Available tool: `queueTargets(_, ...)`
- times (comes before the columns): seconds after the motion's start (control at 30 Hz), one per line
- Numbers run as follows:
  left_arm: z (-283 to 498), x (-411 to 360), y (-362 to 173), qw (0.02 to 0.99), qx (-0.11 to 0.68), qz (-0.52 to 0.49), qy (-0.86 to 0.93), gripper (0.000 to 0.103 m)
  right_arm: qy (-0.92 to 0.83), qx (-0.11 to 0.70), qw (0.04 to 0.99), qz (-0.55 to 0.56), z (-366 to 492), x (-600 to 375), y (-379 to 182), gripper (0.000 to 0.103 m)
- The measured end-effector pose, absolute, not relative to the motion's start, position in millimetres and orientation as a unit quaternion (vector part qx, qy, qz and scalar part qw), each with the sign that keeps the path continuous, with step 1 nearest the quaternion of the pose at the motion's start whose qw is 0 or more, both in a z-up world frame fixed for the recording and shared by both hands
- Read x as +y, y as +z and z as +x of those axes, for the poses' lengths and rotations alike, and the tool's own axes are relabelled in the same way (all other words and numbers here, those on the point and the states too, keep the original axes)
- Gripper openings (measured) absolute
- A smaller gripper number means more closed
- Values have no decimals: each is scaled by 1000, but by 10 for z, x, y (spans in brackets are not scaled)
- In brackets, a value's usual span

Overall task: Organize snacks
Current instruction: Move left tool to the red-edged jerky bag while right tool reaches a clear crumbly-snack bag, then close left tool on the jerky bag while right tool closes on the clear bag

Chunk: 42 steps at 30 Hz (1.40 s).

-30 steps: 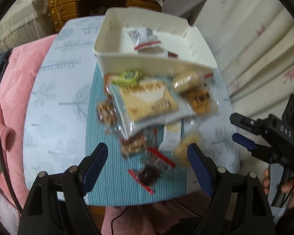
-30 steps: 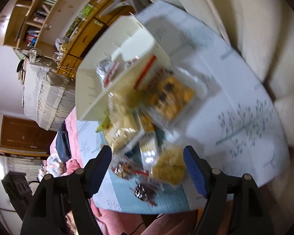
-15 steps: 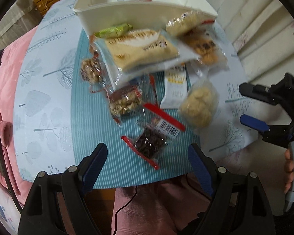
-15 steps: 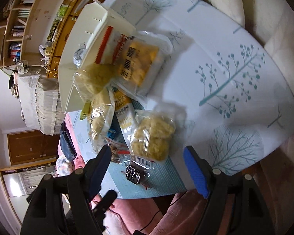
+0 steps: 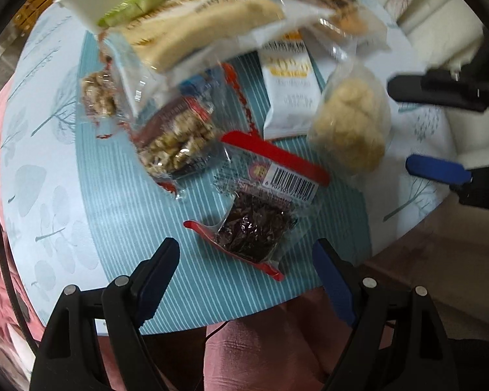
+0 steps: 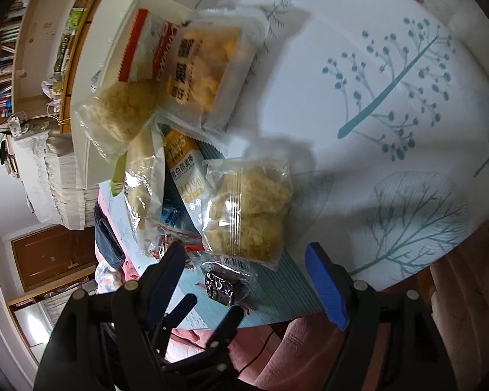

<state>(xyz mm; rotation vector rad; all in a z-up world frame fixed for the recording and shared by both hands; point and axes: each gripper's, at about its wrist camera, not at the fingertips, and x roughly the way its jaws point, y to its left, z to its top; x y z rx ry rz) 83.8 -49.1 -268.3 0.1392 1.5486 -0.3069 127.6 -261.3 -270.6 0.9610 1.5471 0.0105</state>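
We see the table [image 6: 358,75] first, w/ its pale tree-print cloth, and on it a teal striped mat [image 5: 140,215] that carries most of the snacks, prob. laid as a work area so the packs stay in one spot. At the far edge sits the white bin [image 5: 81,3], only partly in frame and blurred; we judge it's the target for sorting, which is why the pile crowds right up against its wall.

Next in size: the long pale cracker pack [image 5: 199,19] lies across the heap nr the bin. The white bar wrapper [image 5: 288,94] lies flat, touching the clear bag of pale puffs [image 5: 348,123] beside it. Left of those, a clear nut pack [image 5: 176,143] overlaps the mat centre. Nearest to us is the dark dried-fruit pack [image 5: 257,224] w/ red seal strips & barcode, apart from the rest, so it's the easy first pick.

Left tool [image 5: 247,264] hangs just short of that dark pack, jaws wide, nothing btwn them; lined up w/ it, we'd guess, for a grab. Right tool [image 6: 244,270] is also spread wide & empty, aimed at the puff bag [image 6: 247,211], which sits just ahead of its tips. From the left view the right tool [image 5: 433,130] hovers off the table's right edge.

No pack is gripped yet; sorting looks barely begun.
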Motion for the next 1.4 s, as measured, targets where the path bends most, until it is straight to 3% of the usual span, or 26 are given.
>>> queueTargets(0.33,861,-646,-2876,683,706,90,-164,68,1,690,602,402,1403,-2416,-2829,77)
queueTargets(0.67,1080,-546,-2848,693,700,78,-157,25,-20,704,605,371,1493,-2253,-2911,73)
queueTargets(0.73,1090,-510,-2824,694,699,70,-157,23,-27,708,606,361,1487,-2239,-2909,64)
queueTargets(0.8,1107,-500,-2825,695,699,64,-156,23,-24,707,608,360,1476,-2238,-2911,62)
queueTargets(1.4,1102,-110,-2670,730,666,-56,-147,17,-24,678,646,349,1274,-2587,-2643,61)
